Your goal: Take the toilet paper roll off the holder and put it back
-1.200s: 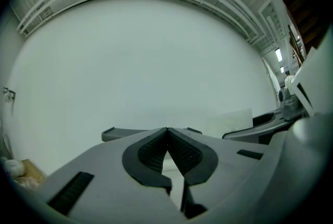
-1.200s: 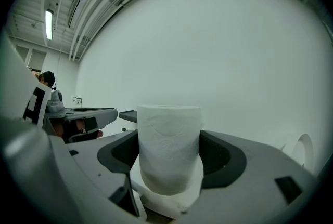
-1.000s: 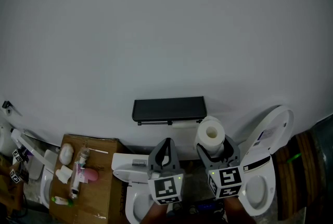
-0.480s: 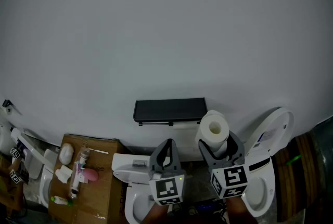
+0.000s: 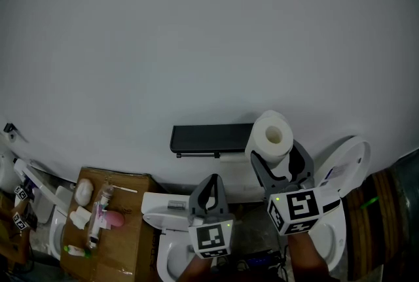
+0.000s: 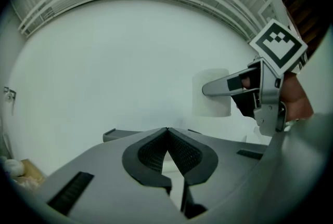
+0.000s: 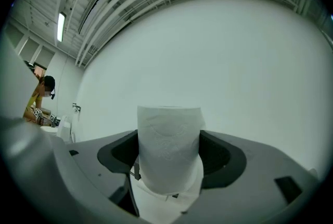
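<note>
The right gripper (image 5: 280, 159) clamps the roll (image 5: 272, 135) by its sides, upright, just right of the holder (image 5: 213, 138) and off it, ready for refitting. The left gripper (image 5: 209, 181), closed on nothing, sits low, out of the way.

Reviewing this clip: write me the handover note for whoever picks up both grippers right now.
Left gripper: shut, empty, held below the holder in the head view.
Right gripper: shut on the toilet paper roll.
Black wall holder: no roll on it. The roll is in the air by its right end.
Done: roll taken off.
Left: put it back on the holder, then release.
</note>
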